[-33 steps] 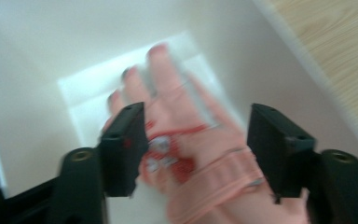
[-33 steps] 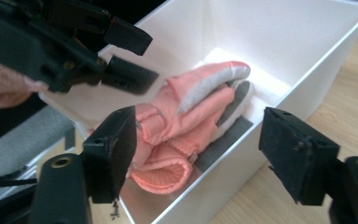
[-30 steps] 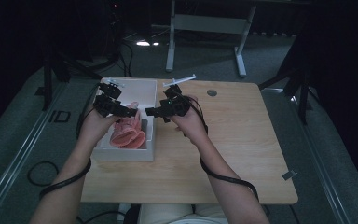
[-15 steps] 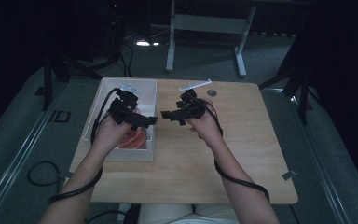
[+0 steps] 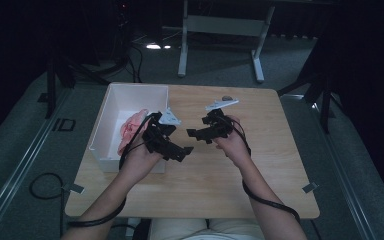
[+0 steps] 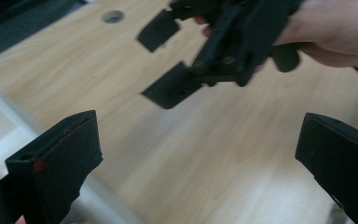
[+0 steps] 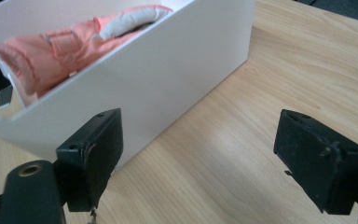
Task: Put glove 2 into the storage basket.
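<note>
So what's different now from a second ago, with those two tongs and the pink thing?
Both hands drew back from over the white box toward the person. The left tongs have just been opening, the right tongs too; both are empty now. The pink garment stays in the box, and the box stays put.

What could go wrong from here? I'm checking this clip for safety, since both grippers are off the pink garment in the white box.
The left gripper and right gripper hang open, jaws empty, close together over the table; they could knock into each other. The pink garment lies heaped against the white box wall near its rim, so it may slump over the edge. A forearm beside the box could also nudge it.
</note>
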### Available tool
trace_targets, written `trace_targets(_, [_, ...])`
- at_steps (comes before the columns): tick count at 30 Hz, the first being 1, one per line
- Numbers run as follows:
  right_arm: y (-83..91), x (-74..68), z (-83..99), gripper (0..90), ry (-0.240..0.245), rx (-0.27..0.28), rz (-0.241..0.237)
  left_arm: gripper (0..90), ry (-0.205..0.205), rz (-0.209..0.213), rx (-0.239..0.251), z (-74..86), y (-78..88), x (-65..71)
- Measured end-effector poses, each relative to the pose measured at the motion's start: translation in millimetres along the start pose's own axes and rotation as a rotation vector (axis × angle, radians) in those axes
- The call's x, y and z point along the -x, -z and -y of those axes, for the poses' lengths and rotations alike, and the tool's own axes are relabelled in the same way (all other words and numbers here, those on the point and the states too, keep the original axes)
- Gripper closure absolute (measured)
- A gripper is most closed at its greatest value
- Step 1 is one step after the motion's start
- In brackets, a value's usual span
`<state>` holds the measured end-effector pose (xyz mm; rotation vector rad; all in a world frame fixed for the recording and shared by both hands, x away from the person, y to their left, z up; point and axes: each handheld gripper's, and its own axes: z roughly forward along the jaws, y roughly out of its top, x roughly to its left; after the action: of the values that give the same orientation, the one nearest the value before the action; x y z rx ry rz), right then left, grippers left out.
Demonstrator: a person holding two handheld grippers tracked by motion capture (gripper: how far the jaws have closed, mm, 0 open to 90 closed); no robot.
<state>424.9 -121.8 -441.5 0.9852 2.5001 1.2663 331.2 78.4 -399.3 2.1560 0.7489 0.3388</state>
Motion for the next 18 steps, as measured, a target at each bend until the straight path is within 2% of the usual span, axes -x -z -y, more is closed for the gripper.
trace_targets(6, [4.0, 4.9, 16.2, 15.1, 0.039, 0.0, -0.009, 0.0, -0.029, 0.039, -0.004, 2.3, -10.4, 18.6])
trace_targets(10, [6.9, 7.8, 26.3, 15.1, 0.053, -0.006, -0.007, 0.0, -0.053, 0.047, -0.011, 4.9, -16.1, 30.1])
trace_targets(18, [14.4, 13.7, 46.4, 15.1, 0.06, -0.015, 0.007, 0.0, -0.056, 0.085, -0.012, 12.7, -27.3, 44.8])
